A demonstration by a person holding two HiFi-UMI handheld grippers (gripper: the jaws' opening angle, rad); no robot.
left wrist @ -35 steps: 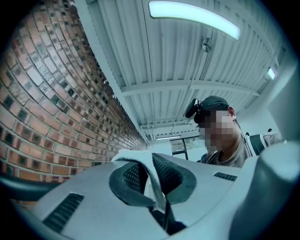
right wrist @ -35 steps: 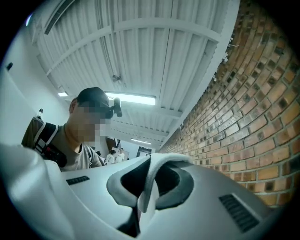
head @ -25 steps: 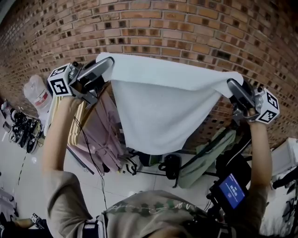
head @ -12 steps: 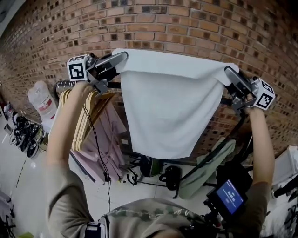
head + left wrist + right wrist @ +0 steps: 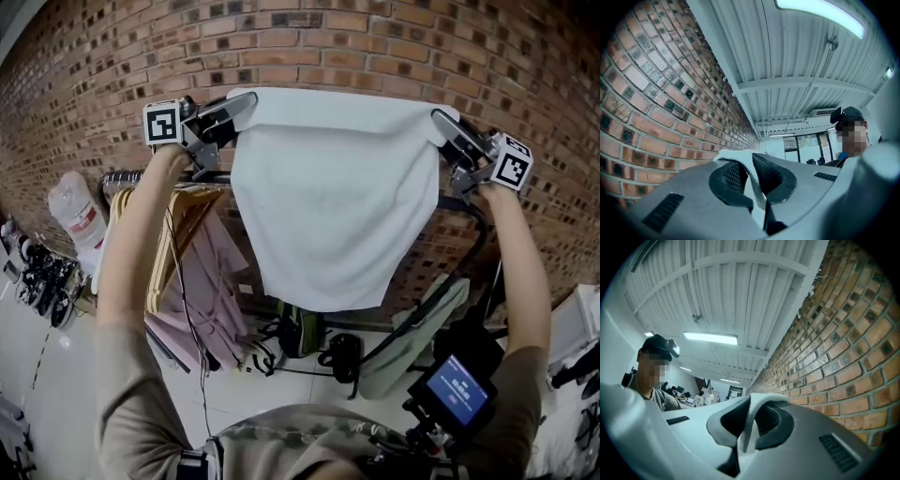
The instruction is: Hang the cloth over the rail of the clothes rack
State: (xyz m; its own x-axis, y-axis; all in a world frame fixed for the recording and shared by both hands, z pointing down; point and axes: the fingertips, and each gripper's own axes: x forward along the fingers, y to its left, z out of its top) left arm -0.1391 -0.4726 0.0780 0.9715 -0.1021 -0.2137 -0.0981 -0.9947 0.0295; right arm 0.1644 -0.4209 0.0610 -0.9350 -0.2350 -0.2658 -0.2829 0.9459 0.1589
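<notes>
A white cloth (image 5: 333, 202) hangs spread between my two grippers, held up in front of the brick wall. My left gripper (image 5: 246, 101) is shut on its upper left corner, and the cloth edge (image 5: 752, 187) shows pinched between its pads. My right gripper (image 5: 439, 122) is shut on the upper right corner, with the cloth fold (image 5: 750, 425) clamped in its jaws. The rack's dark rail (image 5: 155, 175) runs level behind and just below the cloth's top edge; most of it is hidden by the cloth. Both grippers point slightly upward.
Wooden hangers (image 5: 173, 234) with a pink garment (image 5: 202, 281) hang on the rail at left. A green garment (image 5: 412, 328) droops at lower right near the rack's dark frame (image 5: 473, 248). A white bag (image 5: 77, 211) and shoes (image 5: 42, 281) lie on the floor at left.
Both grippers have lifted the cloth higher and carried it toward the brick wall. Its top edge now sits above the rail. The grip on both corners is unchanged.
</notes>
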